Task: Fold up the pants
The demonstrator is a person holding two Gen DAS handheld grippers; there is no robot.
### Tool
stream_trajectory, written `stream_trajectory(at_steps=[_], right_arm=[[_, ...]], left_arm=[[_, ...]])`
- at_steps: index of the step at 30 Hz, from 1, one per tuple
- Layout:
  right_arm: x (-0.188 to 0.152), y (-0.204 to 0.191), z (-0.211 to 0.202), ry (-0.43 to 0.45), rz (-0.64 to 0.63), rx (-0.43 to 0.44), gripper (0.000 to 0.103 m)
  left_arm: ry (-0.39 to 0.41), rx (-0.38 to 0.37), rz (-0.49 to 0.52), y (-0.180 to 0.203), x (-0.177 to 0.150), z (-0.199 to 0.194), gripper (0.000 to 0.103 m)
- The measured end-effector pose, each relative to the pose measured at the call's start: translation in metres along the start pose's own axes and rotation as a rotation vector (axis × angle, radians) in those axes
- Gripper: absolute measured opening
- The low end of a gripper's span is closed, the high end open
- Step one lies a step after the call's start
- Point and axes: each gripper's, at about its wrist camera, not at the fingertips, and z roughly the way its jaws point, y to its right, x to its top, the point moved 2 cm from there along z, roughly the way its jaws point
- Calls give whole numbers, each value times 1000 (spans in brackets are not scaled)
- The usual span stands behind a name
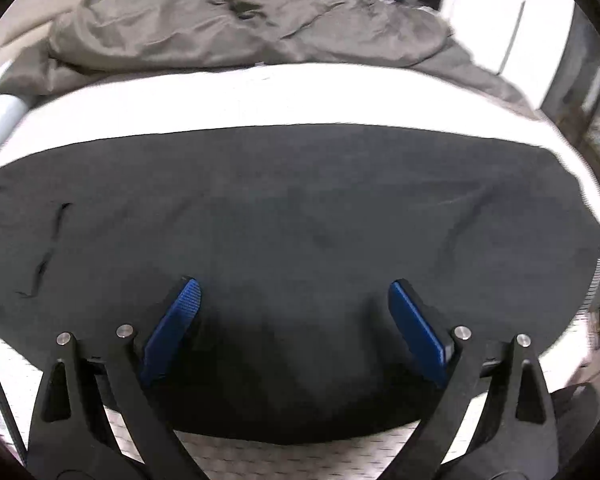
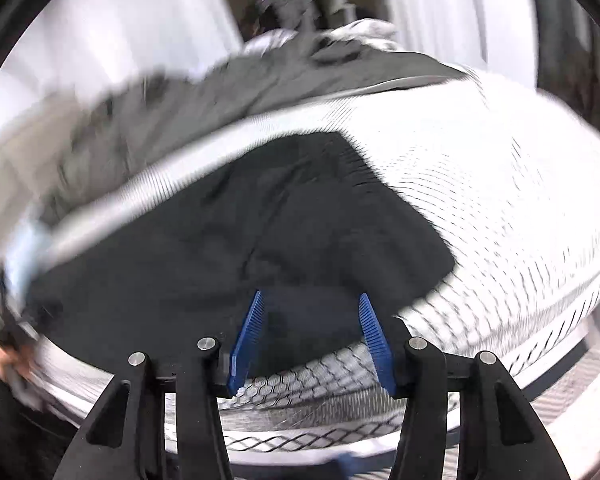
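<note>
The black pants (image 1: 284, 216) lie flat and wide on a white mattress (image 1: 228, 100). My left gripper (image 1: 294, 292) is open and empty, its blue pads (image 1: 178, 320) spread just above the near part of the fabric. In the right wrist view, which is motion-blurred, the pants (image 2: 228, 240) lie on the hex-patterned mattress cover (image 2: 500, 200). My right gripper (image 2: 312, 304) is open and empty, with its pads (image 2: 250, 336) over the near edge of the fabric.
A rumpled grey duvet (image 1: 228, 20) is heaped at the far side of the mattress and also shows in the right wrist view (image 2: 148, 120). White walls or doors (image 1: 496, 20) stand beyond it. The mattress's right edge (image 1: 596, 200) drops off toward the floor.
</note>
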Motion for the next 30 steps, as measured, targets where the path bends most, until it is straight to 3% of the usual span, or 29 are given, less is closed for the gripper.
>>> stream_trajectory(at_steps=[3, 7, 14, 16, 19, 22, 27, 30], right_arm=[[-10, 34, 7, -6, 192, 66, 53], [-8, 45, 18, 20, 257, 188, 53], [22, 49, 56, 30, 330, 183, 52], [28, 43, 55, 54, 341, 167, 35], [46, 8, 41, 114, 251, 143, 23], [64, -45, 20, 154, 147, 177, 21], [80, -163, 16, 166, -72, 298, 20], [75, -245, 34, 119, -209, 412, 20]], left_arm=[[5, -53, 72, 22, -4, -2, 94], [-19, -13, 169, 48, -17, 6, 95], [-23, -15, 159, 58, -20, 12, 95], [-23, -11, 155, 59, -20, 12, 95], [-24, -8, 148, 51, -15, 10, 95], [-12, 0, 121, 41, -10, 4, 95], [35, 3, 20, 6, -2, -13, 95], [40, 12, -53, -23, 1, -17, 94]])
